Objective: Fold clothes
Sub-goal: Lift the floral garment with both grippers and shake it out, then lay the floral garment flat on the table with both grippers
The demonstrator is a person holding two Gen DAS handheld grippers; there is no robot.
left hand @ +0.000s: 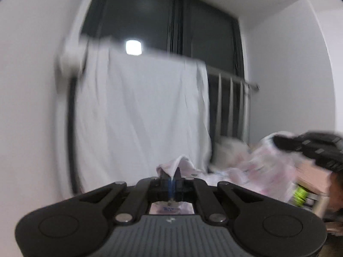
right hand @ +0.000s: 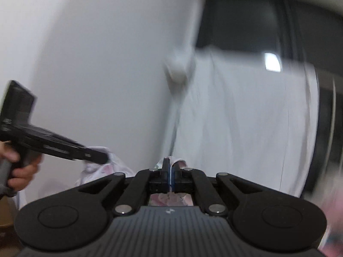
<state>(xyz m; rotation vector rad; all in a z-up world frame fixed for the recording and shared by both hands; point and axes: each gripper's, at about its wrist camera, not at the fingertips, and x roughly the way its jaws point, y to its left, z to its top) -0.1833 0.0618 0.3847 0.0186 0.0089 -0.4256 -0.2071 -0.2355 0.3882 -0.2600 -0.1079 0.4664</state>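
A pale pink printed garment (left hand: 257, 171) hangs stretched between my two grippers, lifted up in front of a wall. My left gripper (left hand: 171, 174) is shut on a fold of its edge that pokes up between the fingers. In the left wrist view the right gripper (left hand: 278, 142) comes in from the right, clamped on the cloth's other end. My right gripper (right hand: 169, 167) is likewise shut on pink cloth (right hand: 180, 162). The right wrist view also has the left gripper (right hand: 103, 157) at the left, a hand (right hand: 19, 171) on its handle, biting the garment (right hand: 107, 167).
A white sheet (left hand: 145, 111) hangs over a rail before a dark window (left hand: 203, 32). Metal railing bars (left hand: 233, 107) stand to its right. A white wall (left hand: 27, 107) fills the left. A wooden shelf (left hand: 310, 175) with a yellow-green item sits low right.
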